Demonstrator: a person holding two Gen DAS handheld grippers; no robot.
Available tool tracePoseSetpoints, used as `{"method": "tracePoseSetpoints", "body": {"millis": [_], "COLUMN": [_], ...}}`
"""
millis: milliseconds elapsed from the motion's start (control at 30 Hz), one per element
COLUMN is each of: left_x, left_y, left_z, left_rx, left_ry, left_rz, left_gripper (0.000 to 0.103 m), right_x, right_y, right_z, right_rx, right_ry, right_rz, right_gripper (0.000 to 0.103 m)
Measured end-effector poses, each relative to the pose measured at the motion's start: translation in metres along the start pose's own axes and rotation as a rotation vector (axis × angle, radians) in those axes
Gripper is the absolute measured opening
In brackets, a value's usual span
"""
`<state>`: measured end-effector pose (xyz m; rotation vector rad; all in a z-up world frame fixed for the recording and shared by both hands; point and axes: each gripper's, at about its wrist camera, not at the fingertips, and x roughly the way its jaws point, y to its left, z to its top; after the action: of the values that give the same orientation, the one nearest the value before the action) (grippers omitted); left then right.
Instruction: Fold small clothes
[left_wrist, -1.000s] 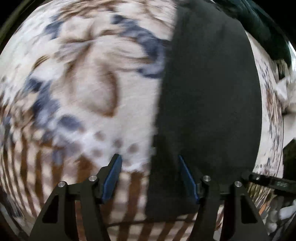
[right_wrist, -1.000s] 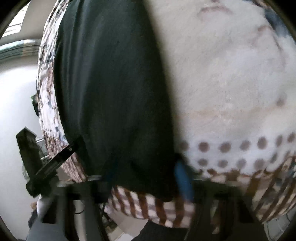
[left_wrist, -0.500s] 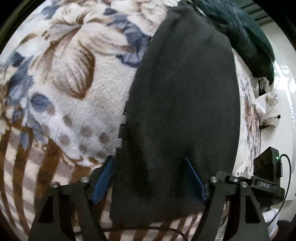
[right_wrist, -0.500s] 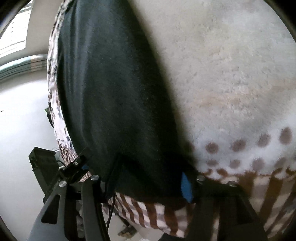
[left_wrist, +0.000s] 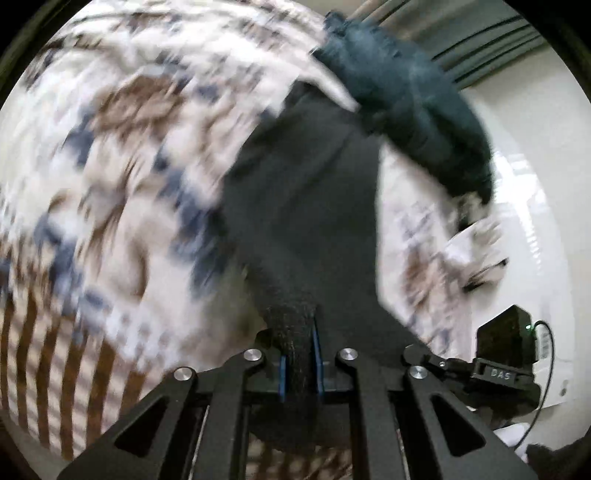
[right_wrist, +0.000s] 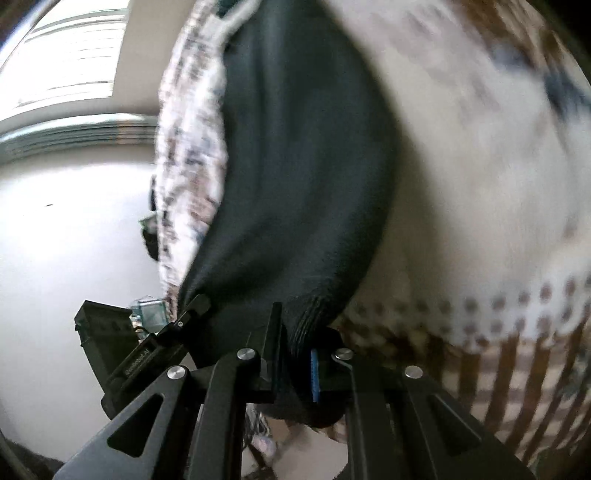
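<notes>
Both claws, spread wide over the cloth half a sec ago, are now clamped on it: your left gripper (left_wrist: 299, 360) pinches the near edge of the black garment (left_wrist: 306, 192), and your right gripper (right_wrist: 295, 363) bites the ribbed hem at the other near corner. Garment lies on the floral blanket (left_wrist: 122, 155), near end lifted, far end on the bed. Views are blurred, so you're moving.

Lift both corners level w/ equal tension, carry them fwd over the far edge, and lay down flat; don't drag the blanket's pile w/ it.

Watch the dark teal cloth (left_wrist: 406, 96) heaped just past the far end; it touches or overlaps the garment there, can't tell which. White crumpled item (left_wrist: 476, 243) sits near the right bed edge.
</notes>
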<state>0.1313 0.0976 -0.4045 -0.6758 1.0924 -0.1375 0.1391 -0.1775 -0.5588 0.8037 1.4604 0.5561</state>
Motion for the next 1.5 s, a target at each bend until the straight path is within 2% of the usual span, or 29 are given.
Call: {"method": "tracePoseSetpoints", "body": {"millis": [100,233,367,533,600,633,700,733,767,800,833,900,1067,1133,1167,1200,1233,1267,1433,1500], "left_x": [0.000,0.025,0.071,0.150,0.176,0.191,0.218,0.223,0.222,0.217,0.211,0.203,0.243,0.260,0.265,0.266,0.269,0.267,0.253,0.253], "left_y": [-0.014,-0.021,-0.021,-0.022,-0.021,-0.020,-0.007,0.002,0.014,0.021,0.028,0.033,0.014,0.002,-0.005,-0.012,-0.018,-0.021,-0.013,-0.008], "left_z": [0.042,0.113,0.200,0.292,0.320,0.335,0.362,0.369,0.373,0.373,0.371,0.362,0.350,0.351,0.352,0.354,0.357,0.358,0.361,0.363], "left_rx": [-0.007,-0.024,-0.033,-0.004,-0.006,-0.018,-0.085,-0.127,-0.192,-0.221,-0.235,-0.182,0.092,0.184,0.232,0.284,0.323,0.336,0.319,0.312], "left_ry": [-0.040,-0.077,-0.076,-0.023,-0.005,0.016,0.060,0.069,0.057,0.041,0.020,-0.003,0.110,0.115,0.095,0.068,0.070,0.061,0.017,0.018], "left_rz": [-0.064,-0.124,-0.154,-0.145,-0.144,-0.143,-0.173,-0.199,-0.295,-0.336,-0.351,-0.312,-0.044,0.026,0.054,0.044,0.055,0.050,0.006,0.006], "left_gripper": [0.008,0.008,0.008,0.009,0.010,0.012,0.029,0.038,0.044,0.050,0.066,0.068,0.068,0.066,0.050,0.021,0.011,0.010,0.010,0.010], "right_x": [-0.020,-0.024,-0.016,-0.006,0.007,0.012,0.030,0.036,0.038,0.035,0.030,0.017,0.022,0.036,0.041,0.047,0.051,0.053,0.050,0.050], "right_y": [0.028,0.061,0.089,0.085,0.080,0.077,0.062,0.055,0.044,0.037,0.032,0.026,0.017,0.014,0.015,0.016,0.017,0.019,0.031,0.043], "right_z": [0.037,0.096,0.181,0.299,0.355,0.376,0.425,0.438,0.451,0.452,0.450,0.442,0.432,0.439,0.440,0.443,0.445,0.446,0.439,0.435], "right_rx": [-0.024,-0.053,-0.059,-0.024,-0.007,-0.002,0.055,0.082,0.124,0.144,0.151,0.132,0.055,0.044,0.036,0.017,0.006,-0.008,-0.068,-0.114], "right_ry": [-0.061,-0.125,-0.210,-0.291,-0.320,-0.316,-0.290,-0.279,-0.260,-0.265,-0.278,-0.310,-0.285,-0.267,-0.265,-0.271,-0.273,-0.283,-0.360,-0.368], "right_rz": [0.037,0.066,0.038,-0.012,-0.040,-0.038,-0.042,-0.063,-0.080,-0.065,-0.049,-0.032,-0.185,-0.204,-0.209,-0.208,-0.240,-0.291,-0.363,-0.438], "right_gripper": [0.012,0.011,0.011,0.011,0.011,0.011,0.014,0.021,0.029,0.049,0.065,0.072,0.072,0.072,0.070,0.050,0.020,0.019,0.016,0.016]}}
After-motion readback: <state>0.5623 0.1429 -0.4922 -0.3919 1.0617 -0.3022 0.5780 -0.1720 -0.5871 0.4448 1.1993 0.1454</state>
